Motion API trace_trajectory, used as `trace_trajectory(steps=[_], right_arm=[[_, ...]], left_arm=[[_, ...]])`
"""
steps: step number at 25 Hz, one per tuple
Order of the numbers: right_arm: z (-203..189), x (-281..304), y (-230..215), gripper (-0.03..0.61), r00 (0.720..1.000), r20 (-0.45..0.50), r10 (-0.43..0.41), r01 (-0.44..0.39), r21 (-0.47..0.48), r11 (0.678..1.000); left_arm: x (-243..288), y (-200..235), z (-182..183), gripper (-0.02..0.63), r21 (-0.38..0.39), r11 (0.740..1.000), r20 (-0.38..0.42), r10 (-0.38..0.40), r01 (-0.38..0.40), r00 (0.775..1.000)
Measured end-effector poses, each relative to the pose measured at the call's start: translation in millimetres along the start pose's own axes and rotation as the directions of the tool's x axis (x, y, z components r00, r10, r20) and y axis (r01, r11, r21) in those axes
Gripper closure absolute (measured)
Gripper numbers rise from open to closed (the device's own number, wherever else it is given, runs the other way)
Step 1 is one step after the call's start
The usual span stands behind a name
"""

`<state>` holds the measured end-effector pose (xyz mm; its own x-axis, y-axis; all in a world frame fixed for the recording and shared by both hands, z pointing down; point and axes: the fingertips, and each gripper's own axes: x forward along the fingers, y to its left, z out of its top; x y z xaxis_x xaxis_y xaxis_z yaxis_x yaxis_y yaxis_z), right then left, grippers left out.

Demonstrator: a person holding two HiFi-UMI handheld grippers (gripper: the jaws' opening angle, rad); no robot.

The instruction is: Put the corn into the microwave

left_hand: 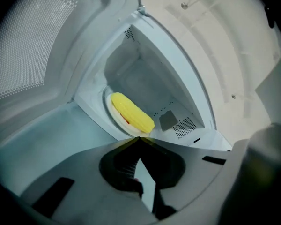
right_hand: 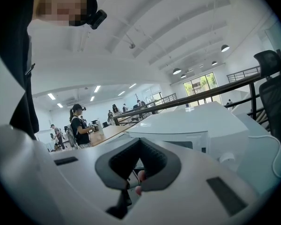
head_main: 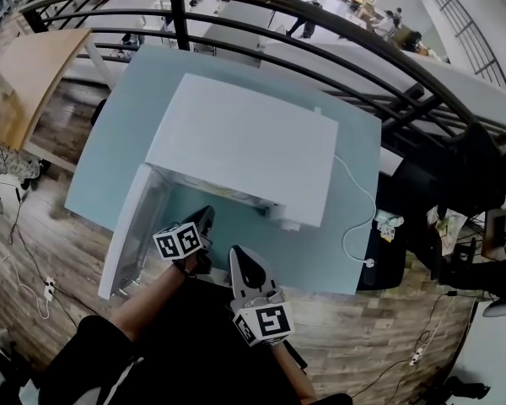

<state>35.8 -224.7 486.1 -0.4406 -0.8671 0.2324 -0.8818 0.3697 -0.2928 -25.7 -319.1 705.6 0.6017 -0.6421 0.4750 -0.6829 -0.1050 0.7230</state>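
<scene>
The corn (left_hand: 131, 112) is judged to be light and stiff, with a rounded body that could roll or slip out of a shallow pinch. Its ribbed rows of kernels are expected to give the pads some bite. If it has to be lifted again, it is best taken across its middle, with the jaws set crosswise to its length; a grip at the tapered end is likely to squeeze it away.

It is seen as 1 bright yellow cob with a smooth, slightly glossy sheen. It lies on its side, slanted across the white turntable plate (left_hand: 108, 103) inside the microwave (head_main: 244, 142). A small red patch shows beneath it, and what that is cannot be made out. The door (head_main: 128, 236) stands swung wide, so the placing is judged done and the door not yet closed.

The left gripper (left_hand: 139, 138) is held just outside the cavity, apart from the corn, its jaws pressed together on nothing. The right gripper (right_hand: 140, 139) is held lower, in front of the microwave and off to its side, its 2 jaws likewise brought together and empty
</scene>
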Motion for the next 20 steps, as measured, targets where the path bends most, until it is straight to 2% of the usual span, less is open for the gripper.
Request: trace_trajectory(steps=[5,11,20], right_arm=[[-0.3,-11.0,-3.6,0.569,1.000,0.002,0.007,-0.007,-0.002,1.000],[-4.6,-33.5,-14.4,0.569,1.000,-0.004,0.009,-0.009,0.012,1.000],[-13.2,-75.1,-19.4,0.569,1.000,-0.003,0.020,-0.019,0.034,0.999]], left_arm=[[-16.9,-26.6,0.9,0.612,0.149,0.989,0.024,-0.021,0.017,1.000],[-39.0,-64.7,-10.6,0.612,0.320,0.947,0.049,-0.056,0.037,0.997],[-83.1,-112.0,-34.8,0.612,0.431,0.902,0.107,-0.083,0.029,0.991]])
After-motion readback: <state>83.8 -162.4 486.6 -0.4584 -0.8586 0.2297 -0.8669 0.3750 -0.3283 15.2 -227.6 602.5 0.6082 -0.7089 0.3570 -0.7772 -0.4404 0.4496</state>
